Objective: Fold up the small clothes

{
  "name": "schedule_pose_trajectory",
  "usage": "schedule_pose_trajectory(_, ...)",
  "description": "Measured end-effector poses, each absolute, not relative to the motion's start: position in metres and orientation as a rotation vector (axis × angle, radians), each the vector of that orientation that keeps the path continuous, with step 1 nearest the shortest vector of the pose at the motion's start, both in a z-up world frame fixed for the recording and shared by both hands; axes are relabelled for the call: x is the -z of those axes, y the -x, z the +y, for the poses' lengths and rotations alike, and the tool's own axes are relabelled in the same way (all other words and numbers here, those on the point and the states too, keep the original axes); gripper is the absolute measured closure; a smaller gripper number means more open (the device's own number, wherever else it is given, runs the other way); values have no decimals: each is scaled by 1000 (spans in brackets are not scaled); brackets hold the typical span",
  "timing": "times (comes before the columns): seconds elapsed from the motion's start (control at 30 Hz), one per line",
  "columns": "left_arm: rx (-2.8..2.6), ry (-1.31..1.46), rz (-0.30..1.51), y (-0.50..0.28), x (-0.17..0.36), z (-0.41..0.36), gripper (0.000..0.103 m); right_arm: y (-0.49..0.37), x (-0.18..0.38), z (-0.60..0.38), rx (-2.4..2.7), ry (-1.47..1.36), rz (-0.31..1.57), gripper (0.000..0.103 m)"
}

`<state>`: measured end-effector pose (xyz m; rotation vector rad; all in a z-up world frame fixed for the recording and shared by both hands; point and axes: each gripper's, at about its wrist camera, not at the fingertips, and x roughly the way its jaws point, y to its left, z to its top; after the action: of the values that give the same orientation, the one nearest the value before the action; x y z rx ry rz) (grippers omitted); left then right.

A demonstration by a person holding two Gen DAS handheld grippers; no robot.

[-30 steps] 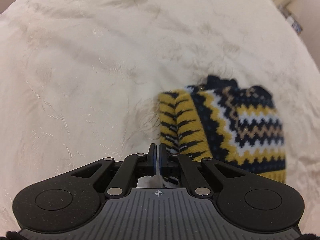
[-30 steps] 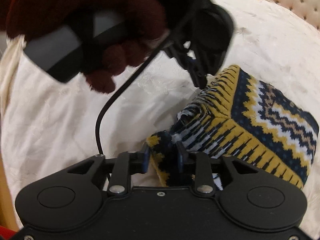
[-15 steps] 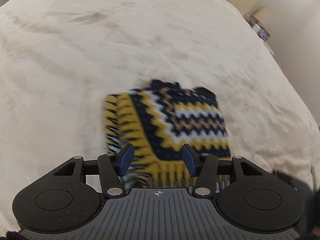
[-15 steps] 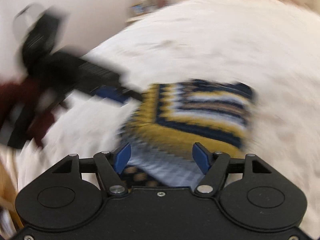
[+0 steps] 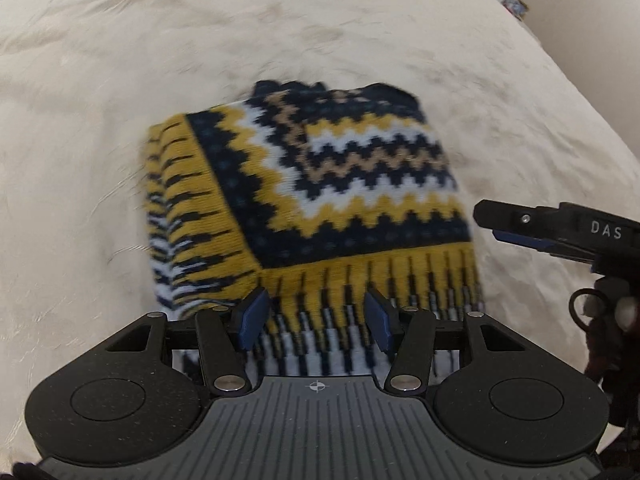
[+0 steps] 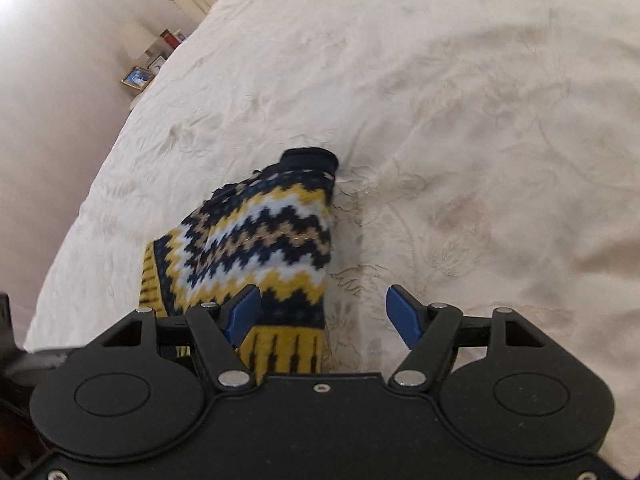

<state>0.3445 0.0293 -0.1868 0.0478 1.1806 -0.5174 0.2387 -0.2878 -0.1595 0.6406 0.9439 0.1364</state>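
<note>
1. A folded knit garment (image 5: 320,184), patterned in navy, mustard, white and tan zigzags, lies flat on a cream bedspread (image 5: 120,60).
2. From the left wrist camera, the garment's striped yellow-and-black ribbed edges run along its left side and its near side.
3. The left tool (image 5: 315,318) has its blue fingers (image 5: 252,318) spread wide and holds nothing; the garment's near ribbed edge shows in the gap between them.
4. The right tool (image 6: 322,314) is likewise wide open and empty. Its left finger (image 6: 244,312) sits over the garment's (image 6: 256,240) near edge, while its right finger is over bare bedspread (image 6: 480,120).
5. In the left wrist view, the right tool (image 5: 520,232) comes in from the right edge, just beside the garment's right side, marked "DAS".
6. A framed picture (image 6: 137,77) and small items stand beyond the bed's far left edge, against a pale wall.
</note>
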Motion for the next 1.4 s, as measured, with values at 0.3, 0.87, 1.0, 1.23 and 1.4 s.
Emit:
schedule_pose_trajectory(0.3, 521, -76, 1163, -340, 187, 38, 55, -272, 191, -278, -234, -687, 1022, 29)
schedule_pose_trajectory(0.87, 318, 91, 1143, -331, 169, 86, 47, -297, 201, -259, -347, -629, 1086, 18)
schedule_pose_trajectory(1.0, 348, 162, 1236, -334, 188, 92, 47, -299, 200, -258, -359, -621, 1091, 17)
schedule_pose_trajectory(1.23, 435, 235, 1338, -341, 213, 87, 31, -301, 200, -258, -379, -635, 1092, 17)
schedule_pose_trajectory(1.4, 566, 282, 1356, -349, 213, 86, 43, -300, 197, -257, -402, -641, 1099, 37)
